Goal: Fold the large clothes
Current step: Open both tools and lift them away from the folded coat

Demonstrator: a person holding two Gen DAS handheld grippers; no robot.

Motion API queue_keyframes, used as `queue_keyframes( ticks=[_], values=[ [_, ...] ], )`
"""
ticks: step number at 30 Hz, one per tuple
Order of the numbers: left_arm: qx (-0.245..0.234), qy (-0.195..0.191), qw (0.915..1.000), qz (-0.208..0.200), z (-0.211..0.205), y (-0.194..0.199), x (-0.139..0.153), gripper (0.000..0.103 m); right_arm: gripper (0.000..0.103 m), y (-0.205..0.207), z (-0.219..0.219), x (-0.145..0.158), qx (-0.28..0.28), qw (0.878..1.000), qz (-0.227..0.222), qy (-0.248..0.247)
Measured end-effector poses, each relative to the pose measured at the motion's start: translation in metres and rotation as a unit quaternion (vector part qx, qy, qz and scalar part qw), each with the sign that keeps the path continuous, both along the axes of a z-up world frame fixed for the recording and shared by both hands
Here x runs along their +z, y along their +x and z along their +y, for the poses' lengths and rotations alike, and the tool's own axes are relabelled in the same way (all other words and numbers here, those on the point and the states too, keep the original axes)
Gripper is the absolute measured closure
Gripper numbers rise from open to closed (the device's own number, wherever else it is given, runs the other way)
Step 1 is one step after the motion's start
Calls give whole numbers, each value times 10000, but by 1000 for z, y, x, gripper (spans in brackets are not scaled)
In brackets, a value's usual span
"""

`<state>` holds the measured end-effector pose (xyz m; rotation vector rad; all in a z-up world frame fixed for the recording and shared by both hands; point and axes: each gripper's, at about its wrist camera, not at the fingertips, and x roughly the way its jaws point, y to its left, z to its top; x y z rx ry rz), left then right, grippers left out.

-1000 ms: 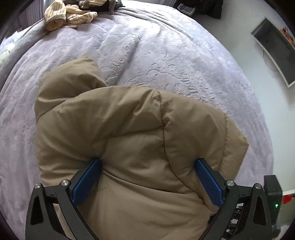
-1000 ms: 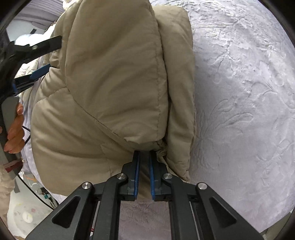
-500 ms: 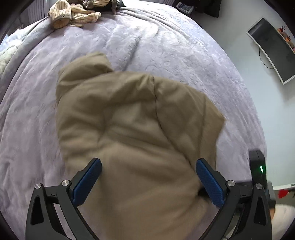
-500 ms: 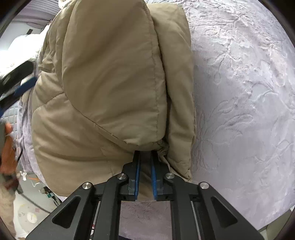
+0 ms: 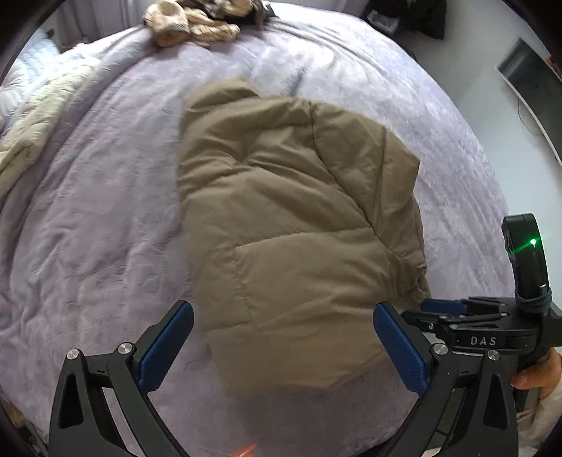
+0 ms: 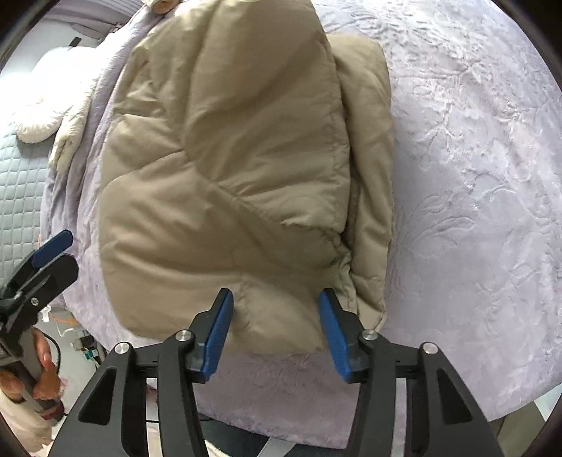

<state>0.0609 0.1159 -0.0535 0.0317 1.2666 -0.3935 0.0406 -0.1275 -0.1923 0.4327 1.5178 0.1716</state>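
Released a moment ago, the right gripper (image 6: 274,325) has just been opening, blue pads spread off the folded tan puffer jacket (image 6: 224,168), nothing pinched. Beside it the left gripper (image 5: 281,346) hangs spread wide. Jacket rests on the lilac embossed bedspread (image 6: 474,182).

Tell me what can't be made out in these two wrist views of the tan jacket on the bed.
- Left wrist view: tan jacket near edge is blurred; the right gripper is partly hidden behind the left gripper.
- Right wrist view: jacket's far end is cut off by the top edge; its folded-under layers are hidden.
- Pile of clothes: too small and blurred to identify.
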Motion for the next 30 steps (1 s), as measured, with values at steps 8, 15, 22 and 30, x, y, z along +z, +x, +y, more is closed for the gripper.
queue_keyframes(
  ticks=[8,15,22,30],
  values=[
    [544,-78,9985,58,25,-4,5,1,22,-9,7,32,6,9992,-356,-180],
    [593,-5,9977,-321,29,-18,28,1,11,-16,4,62,-169,9944,-851,-603],
    [707,23,9957,-590,33,-25,50,1,11,-20,2,92,-405,9826,-1293,-1274],
    [967,374,9922,-698,36,-34,66,1,11,-21,13,127,-299,9754,-1577,-1511]
  ],
)
